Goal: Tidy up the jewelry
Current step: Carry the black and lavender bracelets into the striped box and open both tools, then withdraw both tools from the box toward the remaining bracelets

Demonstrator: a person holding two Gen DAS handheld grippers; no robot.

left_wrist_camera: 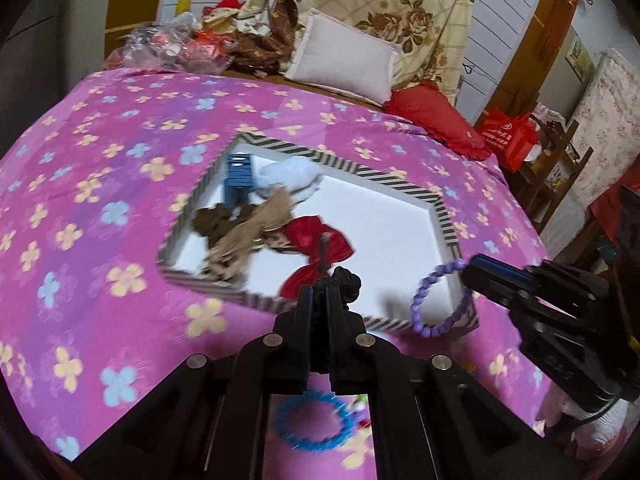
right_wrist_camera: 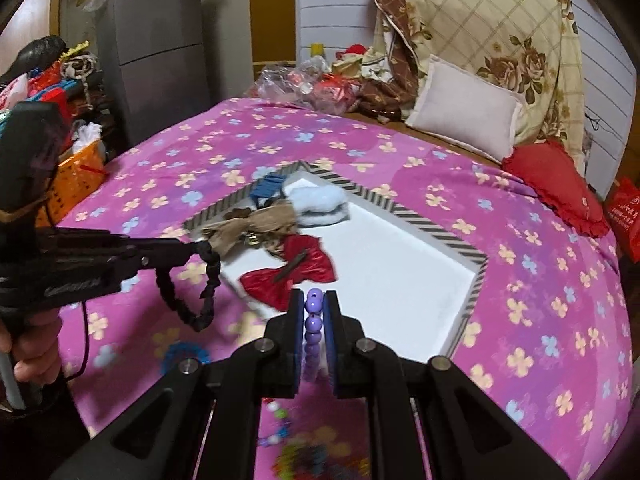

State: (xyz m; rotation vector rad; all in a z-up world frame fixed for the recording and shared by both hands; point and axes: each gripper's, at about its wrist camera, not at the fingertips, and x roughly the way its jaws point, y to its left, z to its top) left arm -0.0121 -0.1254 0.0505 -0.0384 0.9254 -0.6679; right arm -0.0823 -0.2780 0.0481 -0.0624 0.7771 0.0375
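The landmark is the shallow white tray with a black-and-white striped rim (left_wrist_camera: pixel 404 185), lying on the pink bedspread printed with yellow and blue flowers (left_wrist_camera: pixel 100 200); at the tray's left end stands a small blue clip-like piece (left_wrist_camera: pixel 239 178), with a fluffy pale-blue hair tie (left_wrist_camera: pixel 286 176) just beside it; in front of these lie a dark brown fabric bow (left_wrist_camera: pixel 212 222) and a tan fabric bow (left_wrist_camera: pixel 256 228), overlapping each other; toward the tray's middle rests a shiny red satin bow (left_wrist_camera: pixel 316 252), with bare white floor to its right.

At the tray's near edge the left gripper (left_wrist_camera: pixel 318 294) is pressed together on a black twisted fabric hair loop (right_wrist_camera: pixel 200 292), which dangles below the fingers, above the bedspread just outside the tray's near-left edge; over the tray's near-right corner the right gripper (right_wrist_camera: pixel 313 308) pinches a lilac beaded bracelet (left_wrist_camera: pixel 438 300), its ring hanging off the fingertips across the striped rim.

On the bedspread nearer than the tray, a bright blue spiky ring (left_wrist_camera: pixel 314 424) lies beneath the left gripper; small coloured beads (right_wrist_camera: pixel 278 414) lie blurred beside it.
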